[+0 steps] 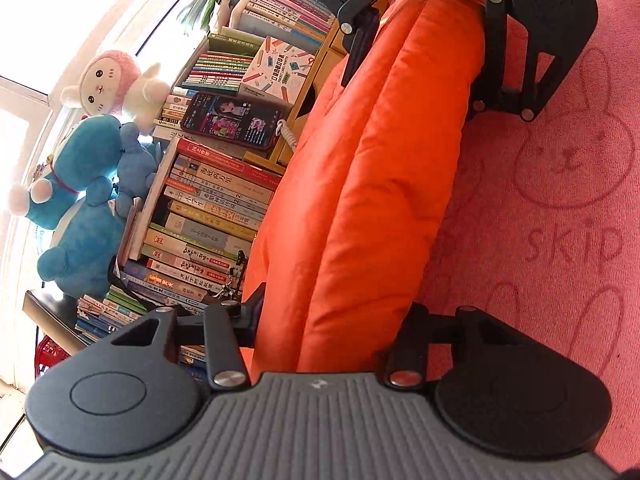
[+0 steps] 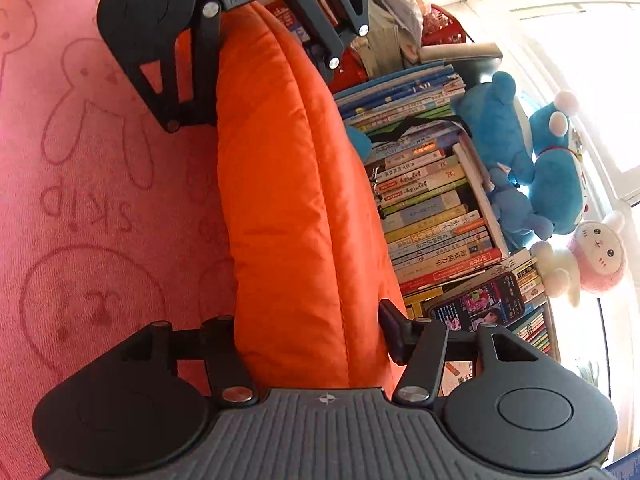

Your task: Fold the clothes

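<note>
While both grippers face each other along one line, the orange padded garment (image 1: pixel 360 184) is strung between them, so its long axis runs gripper to gripper. In the left wrist view the left gripper (image 1: pixel 332 332) is clenched on the near end of the garment, fabric bunched between its fingers, w/ the right gripper (image 1: pixel 416 32) clamped on the far end. The right wrist view mirrors this: right gripper (image 2: pixel 308 344) near, left gripper (image 2: pixel 264 40) far. The garment hangs in thick doubled layers over a pink rabbit-print blanket (image 1: pixel 560 200), books (image 1: pixel 208 208) stacked along its other side. Neither gripper is nearer; each owns one end. Judgement: mid-fold or carrying a folded bundle, can't tell which. Any coming move has to keep both ends level along that shared axis.
</note>
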`<state>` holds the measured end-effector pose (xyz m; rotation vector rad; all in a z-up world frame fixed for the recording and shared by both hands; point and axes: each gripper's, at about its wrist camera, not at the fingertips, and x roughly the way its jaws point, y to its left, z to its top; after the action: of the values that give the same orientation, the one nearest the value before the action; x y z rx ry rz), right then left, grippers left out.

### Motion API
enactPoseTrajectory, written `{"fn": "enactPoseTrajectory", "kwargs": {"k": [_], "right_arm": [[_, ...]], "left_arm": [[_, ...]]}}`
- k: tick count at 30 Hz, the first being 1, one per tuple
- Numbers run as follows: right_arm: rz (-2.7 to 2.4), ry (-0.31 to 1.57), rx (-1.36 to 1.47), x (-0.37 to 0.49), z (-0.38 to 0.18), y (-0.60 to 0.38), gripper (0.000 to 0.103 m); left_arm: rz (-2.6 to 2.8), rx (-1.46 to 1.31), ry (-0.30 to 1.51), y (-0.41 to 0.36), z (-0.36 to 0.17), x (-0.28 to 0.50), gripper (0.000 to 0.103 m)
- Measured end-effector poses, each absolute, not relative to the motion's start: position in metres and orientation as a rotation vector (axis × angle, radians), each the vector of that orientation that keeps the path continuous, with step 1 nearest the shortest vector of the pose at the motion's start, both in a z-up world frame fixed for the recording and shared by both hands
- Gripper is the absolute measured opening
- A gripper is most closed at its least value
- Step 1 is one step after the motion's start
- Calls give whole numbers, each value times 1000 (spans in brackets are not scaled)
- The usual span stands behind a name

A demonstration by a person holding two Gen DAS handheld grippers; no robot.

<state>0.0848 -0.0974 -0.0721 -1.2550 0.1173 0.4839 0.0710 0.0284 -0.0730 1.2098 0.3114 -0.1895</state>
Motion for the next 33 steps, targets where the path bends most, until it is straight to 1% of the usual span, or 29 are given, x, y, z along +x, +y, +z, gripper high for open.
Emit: {"fn": "enactPoseTrajectory", "kwargs": {"k": [2,3,4,6,7,8,9,10,11,12,13,15,18,24,33], "right_arm": [[469,112,-1289,87,-77,-101,64],[462,109,-1307,88,-79,-103,66],[453,115,-1313,90,-80,-106,67],[435,150,-1297,96,-80,-112,66],[426,167,-1289,100,-81,-115,66],[416,184,-1281,103,-81,-118,65],[407,201,-1273,106,-81,-121,57],[399,206,-1276,107,-83,-122,52],[391,194,-1295,105,-86,-122,43],[384,182,-1313,103,-89,-121,36],[376,170,-1321,101,-90,-120,33],[363,151,-1312,95,-88,-121,28],[352,134,-1291,84,-78,-125,26],[376,103,-1259,36,-58,-141,26],[423,106,-1279,-41,-58,-159,27]], "left_arm": [[-173,1248,328,37,-79,72,61],[-158,1251,350,43,-82,74,65],[-142,1248,375,51,-84,77,72],[-109,1243,425,65,-88,84,71],[-92,1230,455,71,-87,88,68],[-72,1231,475,74,-89,93,54],[-47,1251,473,76,-93,95,48],[-20,1284,457,77,-98,95,43],[-7,1289,453,77,-100,95,38],[0,1284,454,76,-100,94,36],[4,1260,459,76,-97,93,33],[9,1223,448,76,-87,88,31],[-2,1205,424,75,-72,70,30],[-55,1193,410,71,-62,16,31],[-128,1204,421,66,-63,-54,32]]}}
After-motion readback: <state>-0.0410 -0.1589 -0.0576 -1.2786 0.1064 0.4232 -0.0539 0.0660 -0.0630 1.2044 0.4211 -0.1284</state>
